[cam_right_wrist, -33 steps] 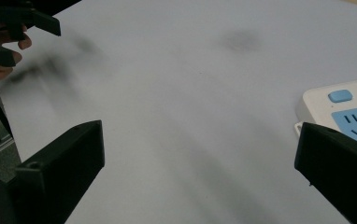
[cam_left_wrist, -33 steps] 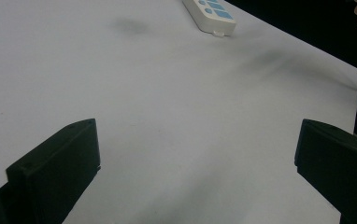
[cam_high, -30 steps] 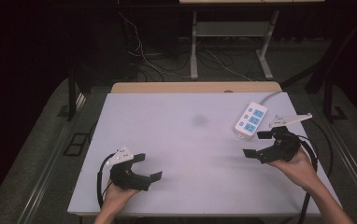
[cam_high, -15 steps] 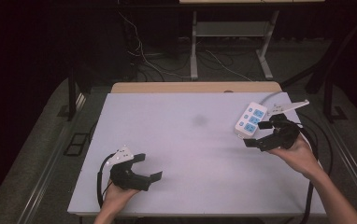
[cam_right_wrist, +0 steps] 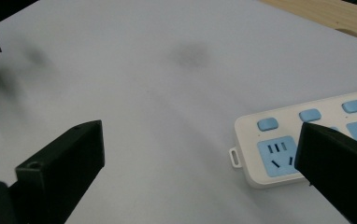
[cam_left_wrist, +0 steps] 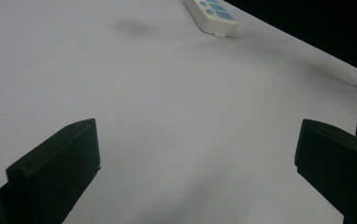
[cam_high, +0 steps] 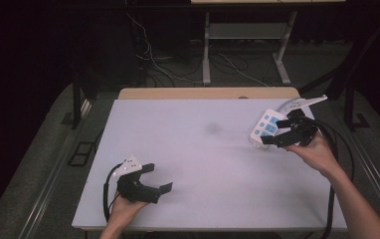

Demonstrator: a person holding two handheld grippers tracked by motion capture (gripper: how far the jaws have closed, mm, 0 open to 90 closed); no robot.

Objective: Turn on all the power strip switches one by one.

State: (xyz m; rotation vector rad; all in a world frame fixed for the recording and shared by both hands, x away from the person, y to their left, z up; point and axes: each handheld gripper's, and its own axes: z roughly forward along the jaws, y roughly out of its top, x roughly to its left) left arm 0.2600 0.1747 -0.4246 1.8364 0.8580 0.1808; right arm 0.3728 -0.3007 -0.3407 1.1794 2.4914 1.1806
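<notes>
Jaws on both grippers are spread wide with nothing between them. The right gripper (cam_high: pixel 283 132) sits over at about 3 o'clock on the table (cam_high: pixel 198 149), and in the right gripper view one jaw overlaps the near end of the white power strip (cam_right_wrist: pixel 307 140) while the other hangs over bare tabletop, so the strip isn't gripped, just right there at the tips. From the high view the strip (cam_high: pixel 266 127) lies at roughly 2 o'clock near the right edge, blue sockets and buttons facing up, white cord trailing off toward the far right corner. The left gripper (cam_high: pixel 154 178) is down at about 7 o'clock near the front edge, well apart from the strip, which shows far off at the top of its own view (cam_left_wrist: pixel 211 16). There's a faint grey smudge (cam_high: pixel 212 128) near the middle of the table.
</notes>
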